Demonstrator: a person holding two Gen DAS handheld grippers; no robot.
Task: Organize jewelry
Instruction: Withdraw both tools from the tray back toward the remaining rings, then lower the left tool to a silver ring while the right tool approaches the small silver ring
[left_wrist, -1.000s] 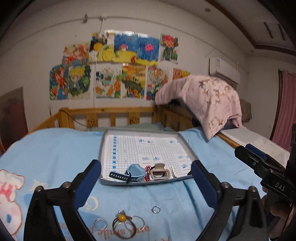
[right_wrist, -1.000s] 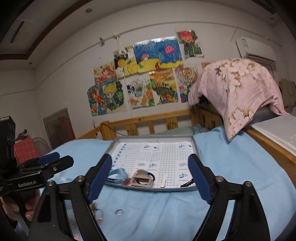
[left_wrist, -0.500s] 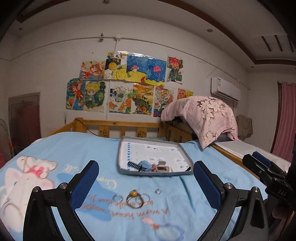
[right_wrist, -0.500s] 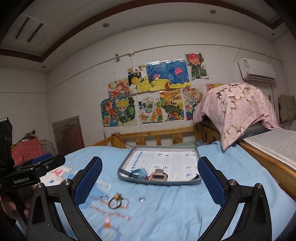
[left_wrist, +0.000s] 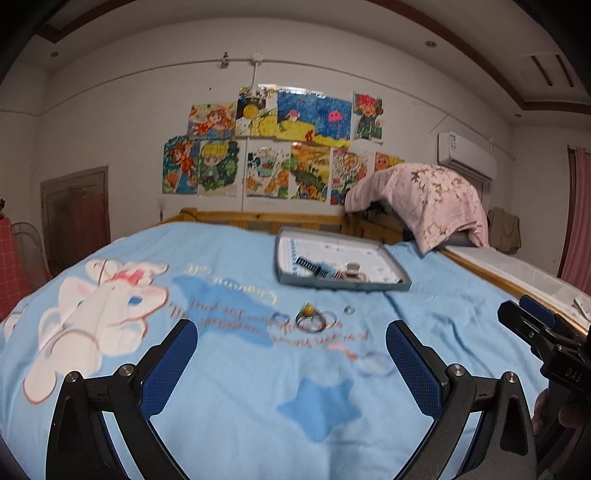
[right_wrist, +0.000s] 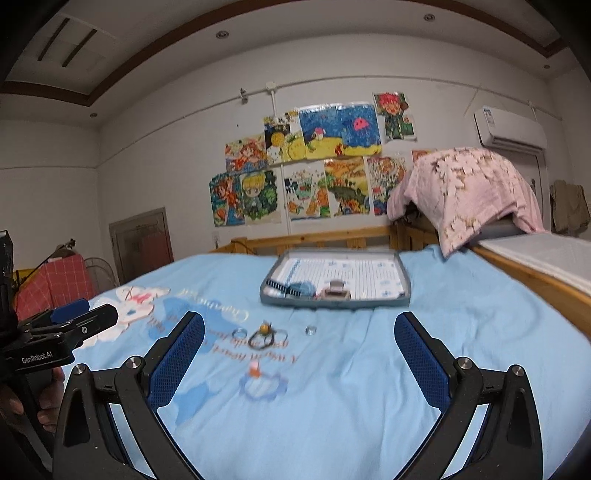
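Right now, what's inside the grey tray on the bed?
Inside the grey tray, near its front edge: a dark toothed comb-like clip, something blue and a beige clip. The front rim hides their bases; blur prevents finer identification. The rest shows only the gridded liner.

Left tongs (left_wrist: 291, 354) open, nothing between pads. Rings (left_wrist: 312, 320) loose on blue bed sheet (left_wrist: 229, 387); grey tray (left_wrist: 343, 286) beyond, holding small items.
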